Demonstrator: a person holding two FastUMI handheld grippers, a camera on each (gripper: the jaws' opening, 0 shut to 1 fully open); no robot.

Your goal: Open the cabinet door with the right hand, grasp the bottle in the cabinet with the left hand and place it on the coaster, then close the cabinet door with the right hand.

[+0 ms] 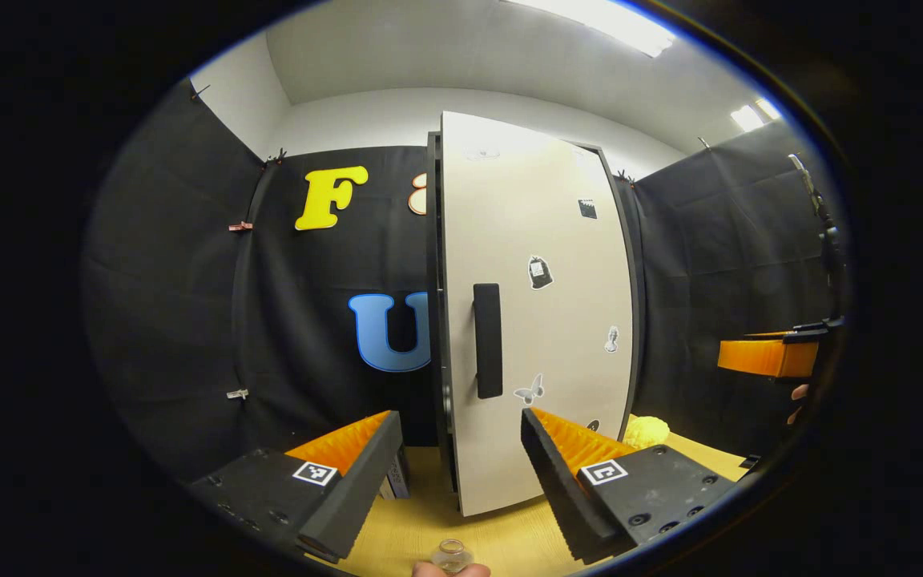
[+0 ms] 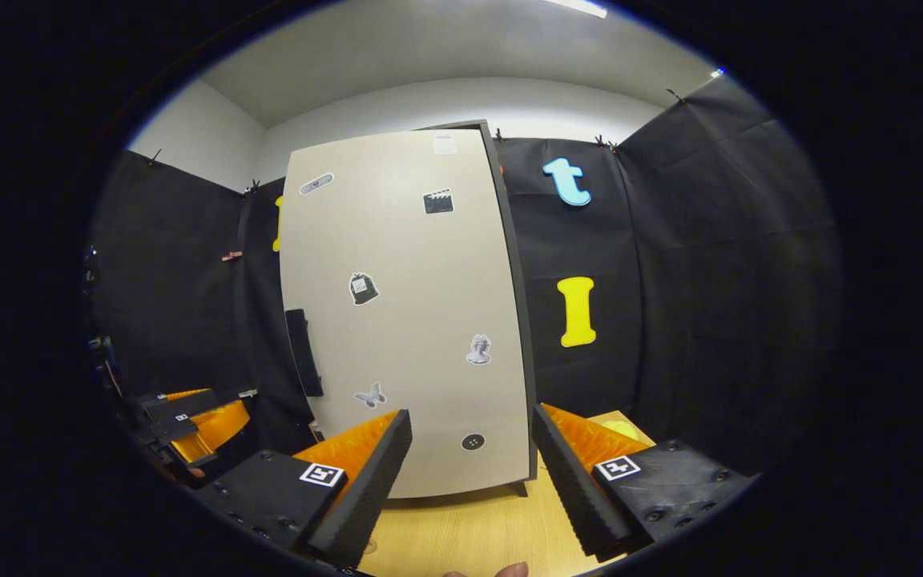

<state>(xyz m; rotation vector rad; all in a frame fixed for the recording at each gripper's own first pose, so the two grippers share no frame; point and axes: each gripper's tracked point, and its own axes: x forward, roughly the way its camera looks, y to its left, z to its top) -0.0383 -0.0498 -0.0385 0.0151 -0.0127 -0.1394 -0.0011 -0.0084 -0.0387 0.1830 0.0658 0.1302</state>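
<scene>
Both your gripper views sit low over the table point(image 1: 429, 513), close, facing and sharing the cabinet door point(image 1: 542, 320).

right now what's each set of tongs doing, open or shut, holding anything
Left tongs: open, holding nothing, facing the cabinet door.
Right tongs: open, holding nothing.
</scene>
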